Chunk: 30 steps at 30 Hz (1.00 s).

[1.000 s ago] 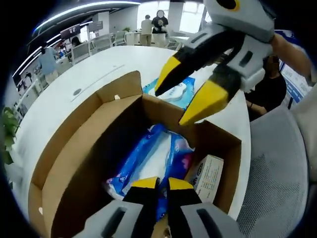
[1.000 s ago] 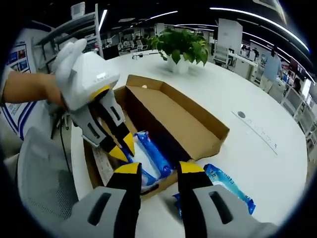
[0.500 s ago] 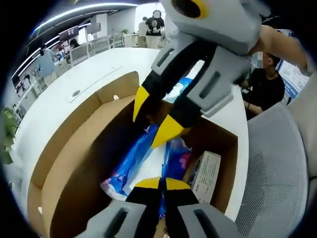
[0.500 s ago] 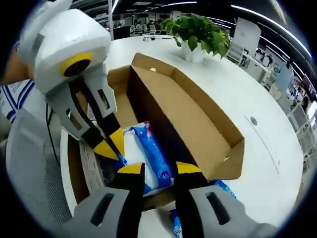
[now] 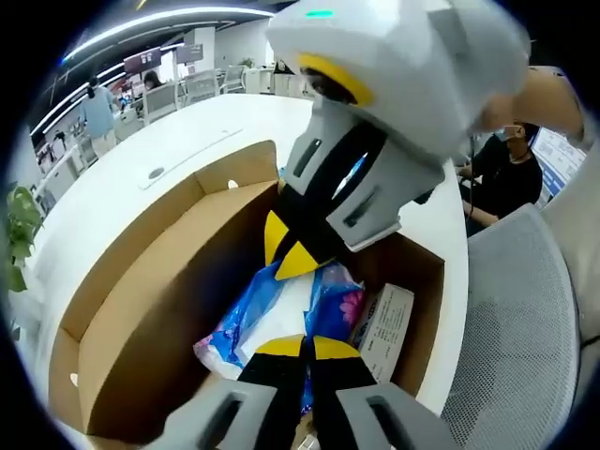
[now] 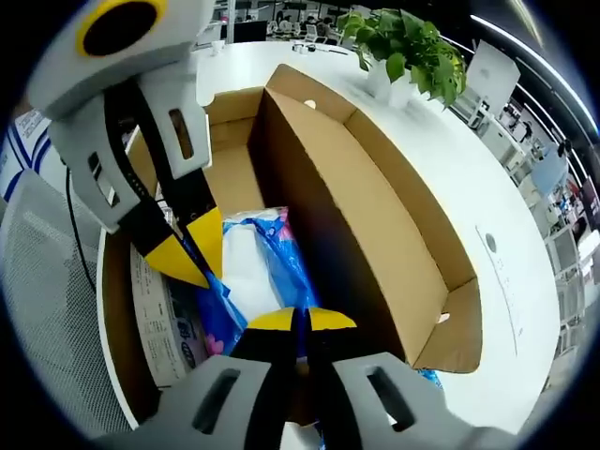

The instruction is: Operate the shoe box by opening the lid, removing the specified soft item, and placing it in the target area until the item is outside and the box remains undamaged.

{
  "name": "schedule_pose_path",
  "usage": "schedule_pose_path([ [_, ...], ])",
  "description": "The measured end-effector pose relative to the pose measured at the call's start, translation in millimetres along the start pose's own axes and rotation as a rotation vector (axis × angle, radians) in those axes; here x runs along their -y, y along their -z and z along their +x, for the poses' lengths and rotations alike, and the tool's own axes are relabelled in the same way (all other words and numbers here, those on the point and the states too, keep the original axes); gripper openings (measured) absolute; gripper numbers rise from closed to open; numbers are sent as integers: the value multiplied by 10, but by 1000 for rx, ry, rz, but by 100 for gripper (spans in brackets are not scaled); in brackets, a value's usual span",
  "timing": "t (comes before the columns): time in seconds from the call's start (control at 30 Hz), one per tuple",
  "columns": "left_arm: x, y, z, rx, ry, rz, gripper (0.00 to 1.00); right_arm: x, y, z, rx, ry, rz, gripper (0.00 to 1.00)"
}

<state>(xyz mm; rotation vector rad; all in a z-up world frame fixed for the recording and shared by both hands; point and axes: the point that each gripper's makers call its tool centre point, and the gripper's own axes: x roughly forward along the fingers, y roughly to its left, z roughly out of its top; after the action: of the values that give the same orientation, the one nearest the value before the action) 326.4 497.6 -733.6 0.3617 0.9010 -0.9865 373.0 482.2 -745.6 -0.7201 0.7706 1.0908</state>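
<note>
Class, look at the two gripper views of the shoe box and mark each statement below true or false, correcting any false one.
1. The shoe box lid stands open. True.
2. The blue-and-white soft pack lies on the table outside the box. False: it is inside the box.
3. The right gripper has its jaws wide apart. False: the yellow tips meet, at the pack's edge.
4. A potted plant stands on the white table beyond the box. True.
5. The left gripper has its tips together over the pack. True.
</note>
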Motion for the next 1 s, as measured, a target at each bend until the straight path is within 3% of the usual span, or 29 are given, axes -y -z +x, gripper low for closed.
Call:
schedule_pose_path([
  [0.57, -33, -129, -344, 38, -33, -38, 0, 19, -320, -349, 144, 10, 17, 0],
  [1.0, 128, -437, -737, 89, -44, -15, 0, 35, -577, -814, 239, 30, -29, 0],
])
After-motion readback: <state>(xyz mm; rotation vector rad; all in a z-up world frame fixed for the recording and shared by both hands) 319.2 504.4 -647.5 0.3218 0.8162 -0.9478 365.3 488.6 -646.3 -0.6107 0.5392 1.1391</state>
